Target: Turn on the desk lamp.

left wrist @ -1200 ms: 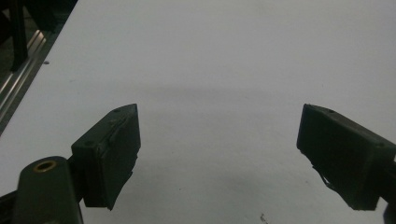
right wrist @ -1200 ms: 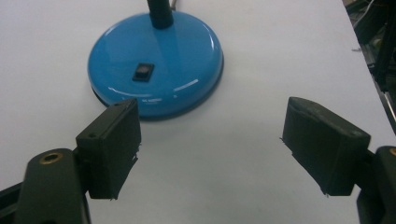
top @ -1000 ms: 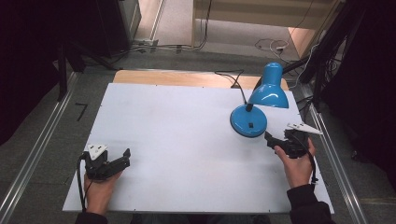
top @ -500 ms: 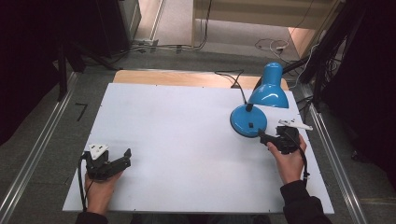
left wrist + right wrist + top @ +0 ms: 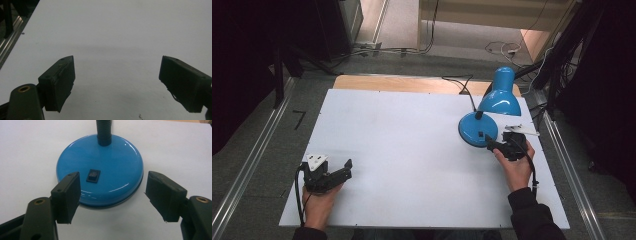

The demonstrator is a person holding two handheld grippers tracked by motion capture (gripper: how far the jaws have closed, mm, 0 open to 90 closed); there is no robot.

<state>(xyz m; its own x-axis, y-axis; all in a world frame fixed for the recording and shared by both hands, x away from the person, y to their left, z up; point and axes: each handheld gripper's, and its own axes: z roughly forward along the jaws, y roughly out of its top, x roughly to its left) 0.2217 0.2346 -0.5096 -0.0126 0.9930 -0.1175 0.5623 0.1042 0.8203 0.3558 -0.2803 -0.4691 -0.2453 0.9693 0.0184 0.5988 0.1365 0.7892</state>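
Looking down from the high view, one blue desk lamp (image 5: 488, 112) stands on the white table (image 5: 402, 150), just ahead of the right gripper (image 5: 494, 145), whose tips nearly meet the rim of the lamp's round base (image 5: 477, 129). The shade (image 5: 499, 95) leans away beyond the base on a thin black gooseneck, and one black cord runs off the far edge. The left gripper (image 5: 343, 169) lies well apart from the lamp, low on the table's other side, with its jaws apart and nothing between them. That makes one lamp, two grippers and two hands.

In the left gripper view, the left gripper (image 5: 117, 82) has its jaws spread wide over bare table (image 5: 117, 30); nothing lies ahead of it.

In the right gripper view, the right gripper (image 5: 112, 195) holds its jaws apart, one to each side of the near rim of the base (image 5: 120, 162), gripping nothing. One small black rocker switch (image 5: 93, 175) sits on the dome straight ahead, between the jaws, with the neck (image 5: 104, 130) rising behind it.

The base looks like glossy painted metal, probably weighted: stiff and slick, so jaws would likely slip on the dome. The ribbed neck seems the surer hold for lifting, though it will flex. The switch probably needs only a light press from one jaw tip.
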